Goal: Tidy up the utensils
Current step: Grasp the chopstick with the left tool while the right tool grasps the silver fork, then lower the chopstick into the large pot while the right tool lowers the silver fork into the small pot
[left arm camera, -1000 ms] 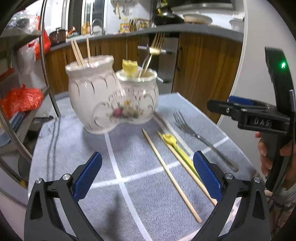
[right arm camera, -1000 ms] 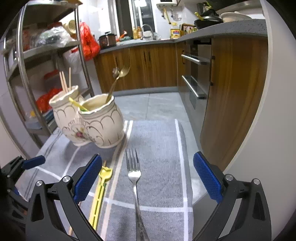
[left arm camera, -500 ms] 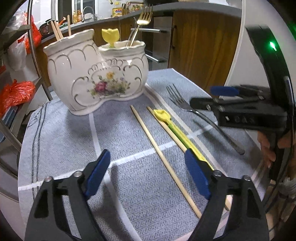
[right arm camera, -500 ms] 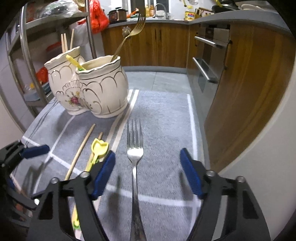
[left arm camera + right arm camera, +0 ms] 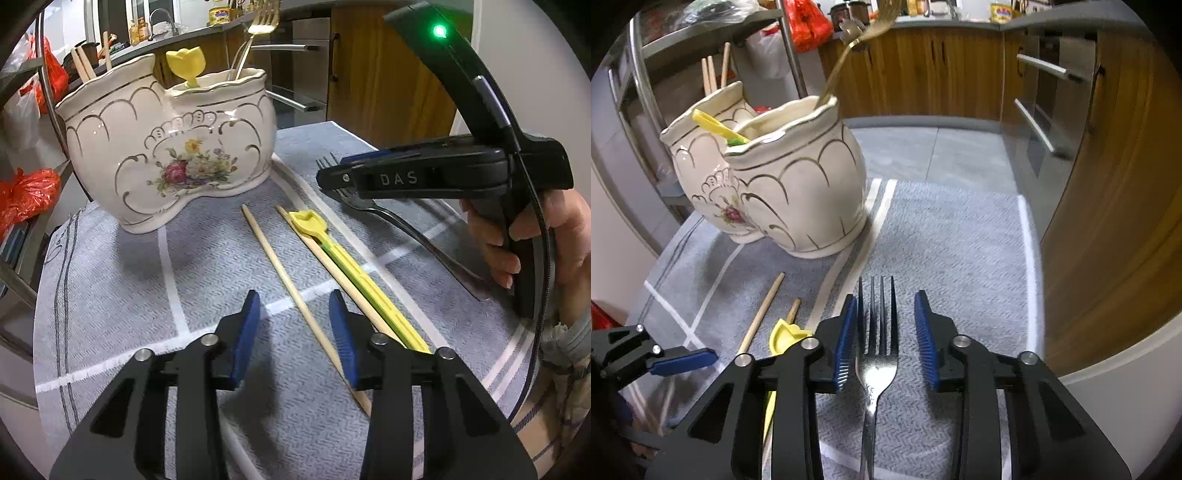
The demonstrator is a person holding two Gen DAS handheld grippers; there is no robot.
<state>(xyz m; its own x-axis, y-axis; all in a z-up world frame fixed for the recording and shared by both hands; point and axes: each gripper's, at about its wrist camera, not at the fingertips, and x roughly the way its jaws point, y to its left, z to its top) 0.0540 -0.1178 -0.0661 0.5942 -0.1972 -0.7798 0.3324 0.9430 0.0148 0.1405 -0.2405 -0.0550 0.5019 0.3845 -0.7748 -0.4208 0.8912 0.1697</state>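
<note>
both tools spread: left tool straddles a chopstick, right tool straddles the fork.

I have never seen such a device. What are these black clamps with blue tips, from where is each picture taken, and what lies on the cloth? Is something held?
The clamps are hand-held grippers; a person holds one in each hand, and each carries a camera that looks along its two fingers.

The left wrist view shows the left gripper, open around one wooden chopstick but not closed on it. At the right in that view is the right gripper with the person's hand.

The right wrist view shows the right gripper, open on both sides of the silver fork.

On the grey cloth also lie a second chopstick and a yellow-green utensil. The ceramic holder already contains other utensils. Nothing is held.
</note>
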